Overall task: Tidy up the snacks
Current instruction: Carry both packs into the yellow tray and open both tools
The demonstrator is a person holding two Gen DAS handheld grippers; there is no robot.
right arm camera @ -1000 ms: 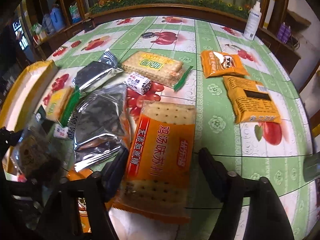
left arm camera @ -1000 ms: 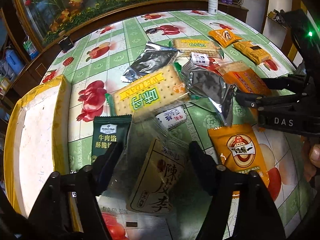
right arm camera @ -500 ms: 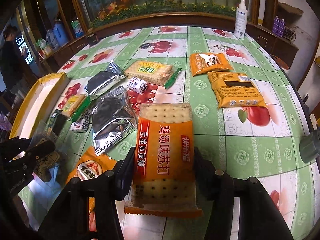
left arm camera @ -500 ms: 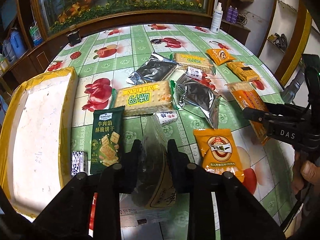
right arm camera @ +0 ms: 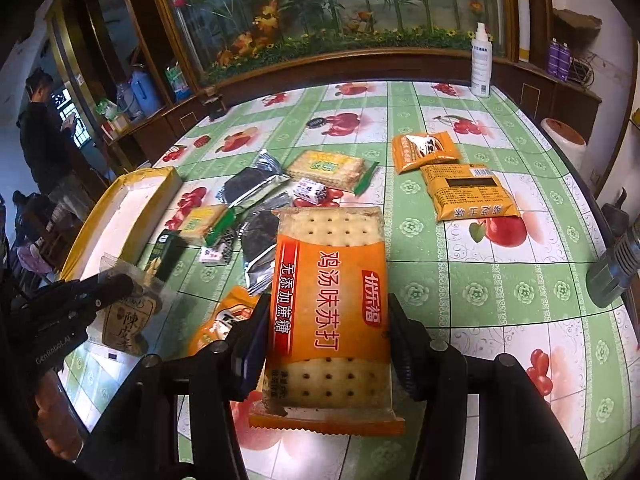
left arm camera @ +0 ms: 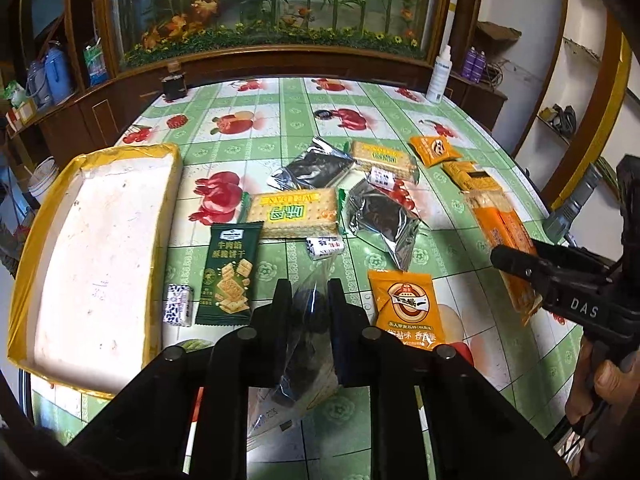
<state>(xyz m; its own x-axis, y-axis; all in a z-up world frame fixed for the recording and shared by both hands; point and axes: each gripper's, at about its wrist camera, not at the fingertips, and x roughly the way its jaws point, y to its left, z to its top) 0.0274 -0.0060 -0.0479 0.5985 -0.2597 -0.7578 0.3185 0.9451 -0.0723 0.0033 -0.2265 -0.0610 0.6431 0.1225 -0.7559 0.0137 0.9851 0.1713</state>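
left gripper [left arm camera: 306, 304] clamped on plum bag [left arm camera: 308, 344], hanging between its fingers off the table | right gripper [right arm camera: 326, 344] gripping cracker pack [right arm camera: 330, 312] across its width, lifted | handling: bag light, limp, slippery, take near top; crackers stiff, brittle, hold mid-sides gently | vs earlier: both jaws stood open around resting packs, now closed, raised | tray [left arm camera: 24, 248] left of left gripper

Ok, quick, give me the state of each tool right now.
Left tool: shut on the clear plastic snack bag.
Right tool: shut on the orange cracker packet.
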